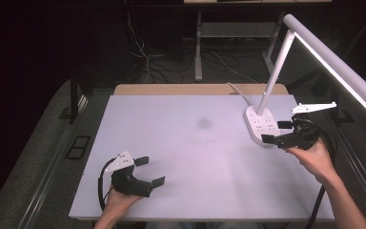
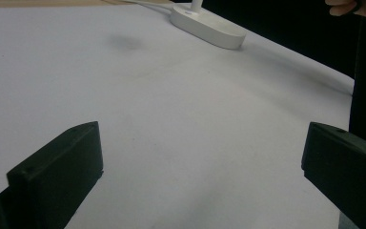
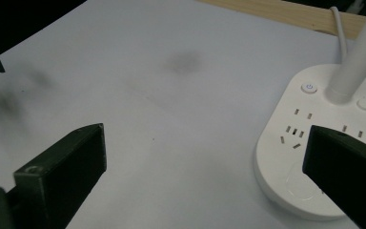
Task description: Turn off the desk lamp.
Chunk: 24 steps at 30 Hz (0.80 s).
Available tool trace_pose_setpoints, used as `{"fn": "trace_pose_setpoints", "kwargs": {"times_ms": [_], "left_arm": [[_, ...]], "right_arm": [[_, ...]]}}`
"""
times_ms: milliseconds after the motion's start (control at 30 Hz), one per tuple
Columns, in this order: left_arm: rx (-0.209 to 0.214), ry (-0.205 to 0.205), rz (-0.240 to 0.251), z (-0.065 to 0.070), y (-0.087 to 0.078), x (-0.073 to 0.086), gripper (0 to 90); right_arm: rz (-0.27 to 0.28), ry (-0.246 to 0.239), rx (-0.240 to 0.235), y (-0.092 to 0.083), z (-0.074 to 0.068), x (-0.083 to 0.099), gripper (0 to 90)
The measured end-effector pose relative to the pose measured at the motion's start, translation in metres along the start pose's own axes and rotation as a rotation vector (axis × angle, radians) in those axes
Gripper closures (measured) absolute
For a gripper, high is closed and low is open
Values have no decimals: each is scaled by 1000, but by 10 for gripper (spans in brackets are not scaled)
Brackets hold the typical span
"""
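Closest to us, down at the near edge of the table (image 1: 138,98), our left gripper (image 1: 152,171) rests far to the left of the lamp base (image 1: 259,125). Its jaws are wide open and hold nothing.

Going right, there is a faint dark smudge (image 1: 203,123) on the white top, a little left of the lamp base.

Then comes our right gripper (image 1: 277,132), just beside the lamp base on its right side. Its jaws are wide open too and hold nothing.

We think the right gripper could bump the base and push it, because it is so close. The tall lamp arm (image 1: 277,67) could then tip. A jaw could also press the power button (image 3: 309,88) by mistake.
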<state>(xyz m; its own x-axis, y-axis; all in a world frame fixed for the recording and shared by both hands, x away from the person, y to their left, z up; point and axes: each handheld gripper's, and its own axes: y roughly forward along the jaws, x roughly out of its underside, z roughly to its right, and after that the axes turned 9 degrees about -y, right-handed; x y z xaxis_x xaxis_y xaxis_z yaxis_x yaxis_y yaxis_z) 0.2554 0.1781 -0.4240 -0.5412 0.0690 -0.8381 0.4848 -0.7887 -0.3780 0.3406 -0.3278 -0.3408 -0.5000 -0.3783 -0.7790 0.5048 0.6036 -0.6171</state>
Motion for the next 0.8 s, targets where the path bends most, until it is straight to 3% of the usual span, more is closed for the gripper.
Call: {"fn": "trace_pose_setpoints", "kwargs": {"times_ms": [567, 633, 800], "left_arm": [[2, 4, -1, -1, 0, -1, 0], [2, 5, 0, -1, 0, -1, 0], [2, 3, 0, -2, 0, -1, 0]], "right_arm": [[-47, -2, 29, 15, 35, -11, 9], [-42, -10, 25, 16, 40, -10, 91], [-28, 9, 44, 17, 51, -10, 145]]}}
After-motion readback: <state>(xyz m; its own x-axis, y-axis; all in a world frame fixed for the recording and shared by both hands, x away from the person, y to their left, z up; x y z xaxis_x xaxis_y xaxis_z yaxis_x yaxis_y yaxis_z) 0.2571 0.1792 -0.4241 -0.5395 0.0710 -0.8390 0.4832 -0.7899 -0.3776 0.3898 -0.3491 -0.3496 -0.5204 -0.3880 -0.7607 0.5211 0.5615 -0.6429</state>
